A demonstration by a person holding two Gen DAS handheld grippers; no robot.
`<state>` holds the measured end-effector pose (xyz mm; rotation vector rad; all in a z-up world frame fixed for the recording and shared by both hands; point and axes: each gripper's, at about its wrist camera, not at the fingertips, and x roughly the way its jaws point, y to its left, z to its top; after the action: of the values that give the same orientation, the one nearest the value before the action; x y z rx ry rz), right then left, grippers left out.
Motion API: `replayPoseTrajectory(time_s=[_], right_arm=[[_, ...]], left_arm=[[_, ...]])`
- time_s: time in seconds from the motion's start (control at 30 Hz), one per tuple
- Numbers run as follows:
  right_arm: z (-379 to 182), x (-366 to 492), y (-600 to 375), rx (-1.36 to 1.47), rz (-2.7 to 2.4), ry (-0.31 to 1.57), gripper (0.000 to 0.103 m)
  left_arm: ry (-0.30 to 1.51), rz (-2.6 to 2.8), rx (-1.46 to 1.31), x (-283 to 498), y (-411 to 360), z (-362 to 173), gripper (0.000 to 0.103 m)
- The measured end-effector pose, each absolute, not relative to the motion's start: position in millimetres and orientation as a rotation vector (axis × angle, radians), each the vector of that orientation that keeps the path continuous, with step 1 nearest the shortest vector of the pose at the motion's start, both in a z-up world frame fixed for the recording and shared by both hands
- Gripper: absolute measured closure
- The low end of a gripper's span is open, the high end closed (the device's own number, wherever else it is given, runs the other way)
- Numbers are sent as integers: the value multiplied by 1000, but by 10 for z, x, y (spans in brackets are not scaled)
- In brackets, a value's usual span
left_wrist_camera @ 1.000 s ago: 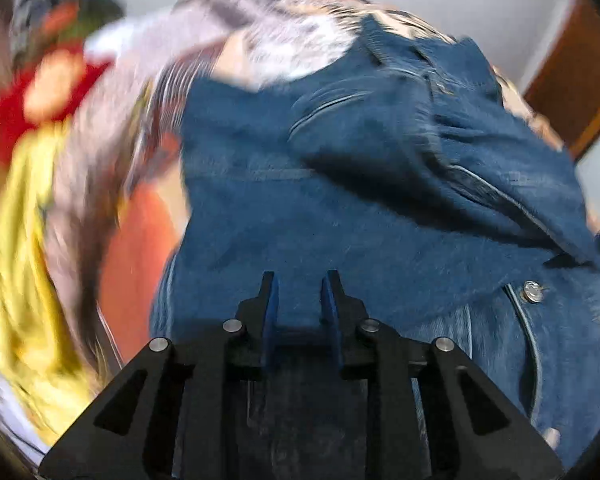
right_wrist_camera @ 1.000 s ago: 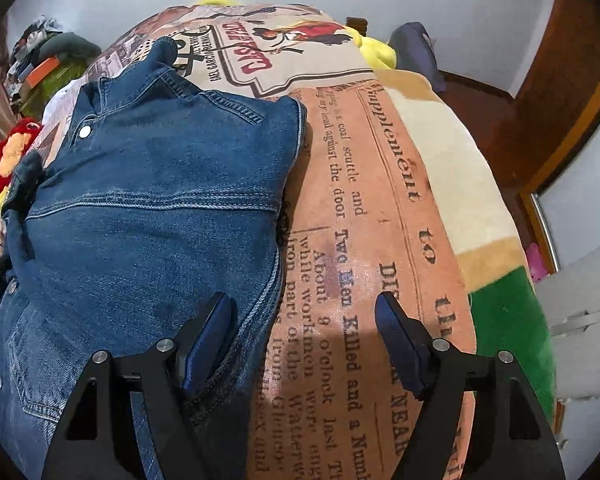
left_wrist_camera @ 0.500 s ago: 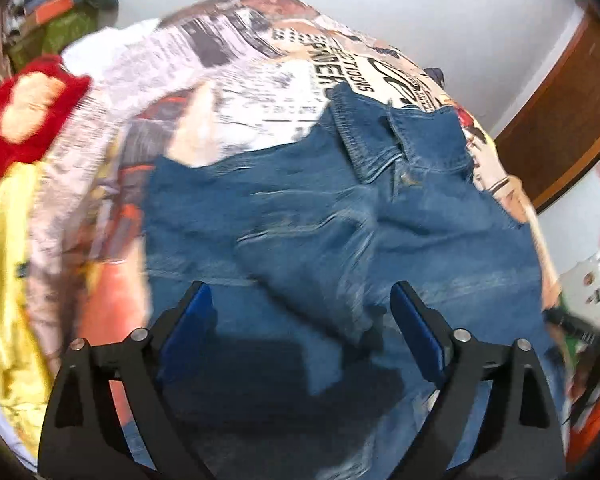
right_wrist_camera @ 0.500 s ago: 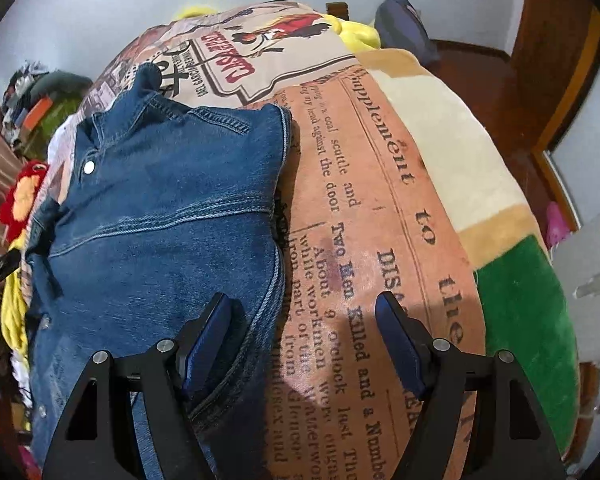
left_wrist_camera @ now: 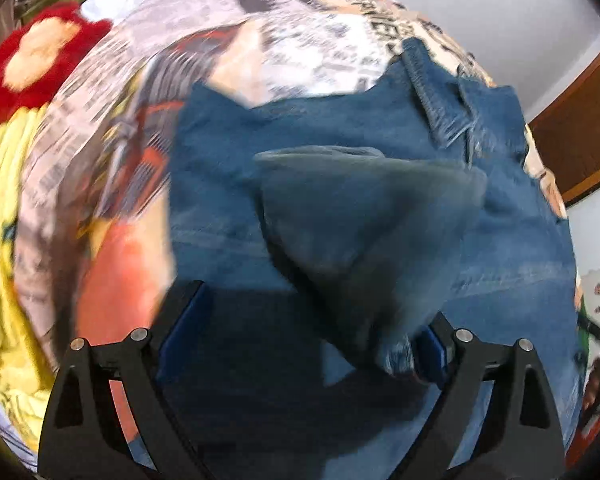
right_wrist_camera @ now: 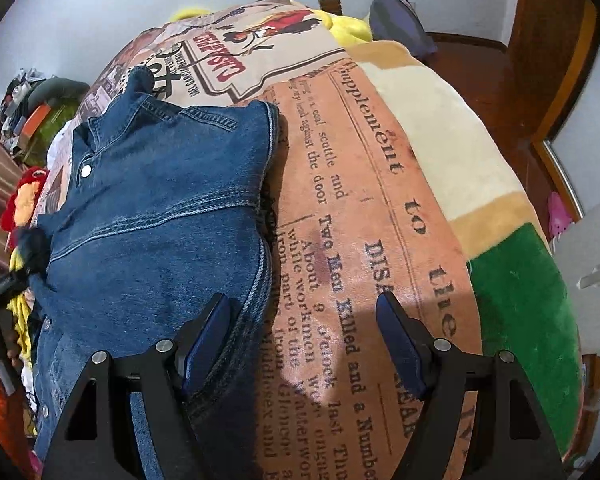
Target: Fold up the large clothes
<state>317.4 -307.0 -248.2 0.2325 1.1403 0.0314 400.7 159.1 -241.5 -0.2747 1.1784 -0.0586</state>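
A denim jacket [right_wrist_camera: 148, 216] lies on the bed's printed blanket [right_wrist_camera: 380, 216], its long axis running away from both grippers, collar at the far end. The left gripper [left_wrist_camera: 300, 340] hovers wide open over a raised fold, gripping nothing. The right gripper [right_wrist_camera: 304, 344], also spread, straddles the jacket's right edge.

A blue denim jacket [right_wrist_camera: 156, 232] lies partly folded, collar away, on the newspaper-print blanket [right_wrist_camera: 364, 216].
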Motion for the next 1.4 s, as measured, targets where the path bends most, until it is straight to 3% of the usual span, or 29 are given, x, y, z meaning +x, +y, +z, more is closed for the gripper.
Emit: replayPoseTrajectory(time_s=[0.1,0.3,0.4,0.47,0.63,0.73,0.8,0.9,1.2,1.4], right_arm=[[-2487,3172,-3060,234,22,1132,29],[-2474,3184,-3023,221,13,1137,29],[-2424,3168,-3006,223,21,1132,29],[-2374,3148,-2988,217,24,1121,29],[-2299,3144,-2952,220,27,1110,29],[-2273,3154,-2925,238,33,1107,29],[-2266,3154,-2895,240,39,1109,29],[-2235,3162,-2843,216,50,1104,29],[-1971,3307,-2674,130,78,1037,28],[-2237,3438,-2521,105,98,1112,28]], left_arm=[[1193,8,-225,3784,1726,-2478,11],[1172,-65,-472,3598,2046,-2559,16],[1148,-56,-449,3614,2015,-2484,18],[1138,-77,-442,3653,1979,-2438,25],[1195,-76,-377,3903,1868,-2596,26],[1179,-58,-345,3938,1799,-2646,35],[1159,-56,-320,3918,1760,-2570,49],[1116,-47,-218,3849,1654,-2412,56],[997,-48,-77,3721,1592,-1926,57],[1039,-40,-38,3754,1617,-2179,57]])
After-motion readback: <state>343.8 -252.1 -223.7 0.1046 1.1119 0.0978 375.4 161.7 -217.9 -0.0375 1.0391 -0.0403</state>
